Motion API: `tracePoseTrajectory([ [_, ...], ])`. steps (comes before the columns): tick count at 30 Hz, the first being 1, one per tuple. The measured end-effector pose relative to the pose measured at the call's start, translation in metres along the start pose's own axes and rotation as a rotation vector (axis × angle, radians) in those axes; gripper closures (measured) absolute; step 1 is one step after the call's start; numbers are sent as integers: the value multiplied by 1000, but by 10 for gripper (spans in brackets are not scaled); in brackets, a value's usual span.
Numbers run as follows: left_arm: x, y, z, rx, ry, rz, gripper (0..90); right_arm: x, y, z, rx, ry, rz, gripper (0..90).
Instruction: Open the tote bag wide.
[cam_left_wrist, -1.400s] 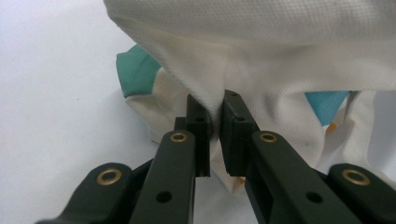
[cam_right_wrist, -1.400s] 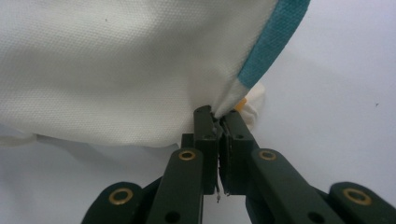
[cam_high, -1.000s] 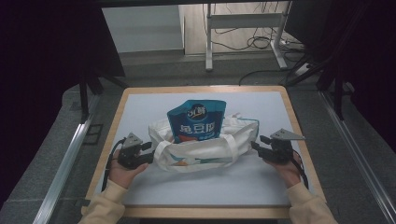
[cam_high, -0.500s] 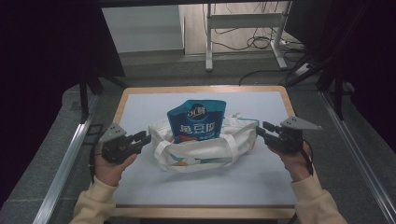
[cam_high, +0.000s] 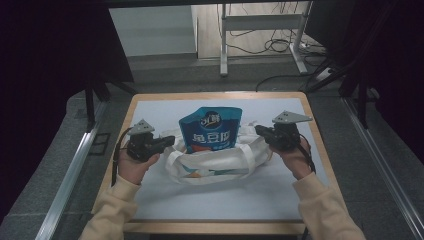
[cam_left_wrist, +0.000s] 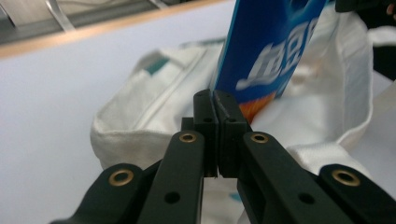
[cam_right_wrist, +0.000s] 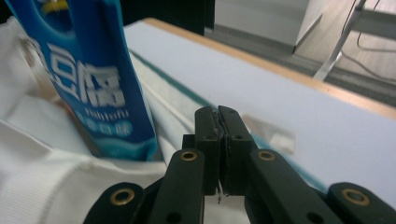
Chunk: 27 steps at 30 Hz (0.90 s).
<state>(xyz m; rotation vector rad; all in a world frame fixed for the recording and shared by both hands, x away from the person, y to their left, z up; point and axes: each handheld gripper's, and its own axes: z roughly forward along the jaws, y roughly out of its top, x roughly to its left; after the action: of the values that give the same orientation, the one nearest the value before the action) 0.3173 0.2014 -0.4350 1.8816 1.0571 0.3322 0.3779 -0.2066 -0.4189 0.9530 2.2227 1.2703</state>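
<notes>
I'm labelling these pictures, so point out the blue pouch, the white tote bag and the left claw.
blue pouch (cam_high: 211, 131), high view, middle of its printed front.
white tote bag (cam_high: 220, 164), high view, front rim of the fabric.
left claw (cam_left_wrist: 215, 108), left gripper view, between its closed tips.

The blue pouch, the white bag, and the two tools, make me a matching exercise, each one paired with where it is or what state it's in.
Things:
1. blue pouch
2. white cloth bag
3. left tool
4. right tool

Descriptions:
A. lies on the table, its mouth open
B. jaws shut, at the bag's left end in the high view
C. stands upright inside the bag
D. jaws shut, at the bag's right end in the high view

Pairs: 1-C, 2-A, 3-B, 4-D
</notes>
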Motion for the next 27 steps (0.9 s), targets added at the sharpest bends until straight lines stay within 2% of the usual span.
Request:
tracePoseTrajectory([
  [2, 3, -8, 4, 22, -11, -13, 892, -2, -8, 4, 19, 8, 18, 864],
  [6, 3, -19, 12, 54, -5, -6, 892, -4, -22, 8, 28, 20, 47, 866],
  [13, 4, -34, 24, 104, 7, 0, 892, -4, -43, 10, 48, 21, 62, 869],
  [17, 4, -40, 26, 108, 3, -7, 893, -6, -57, 14, 73, 31, 84, 870],
  [21, 3, -44, 30, 116, 11, 1, 894, -7, -67, 19, 100, 38, 88, 872],
  [24, 4, -48, 36, 139, 14, 2, 895, -7, -73, 24, 116, 38, 94, 876],
  [27, 7, -51, 38, 139, 4, -12, 896, -7, -77, 27, 125, 37, 89, 879],
])
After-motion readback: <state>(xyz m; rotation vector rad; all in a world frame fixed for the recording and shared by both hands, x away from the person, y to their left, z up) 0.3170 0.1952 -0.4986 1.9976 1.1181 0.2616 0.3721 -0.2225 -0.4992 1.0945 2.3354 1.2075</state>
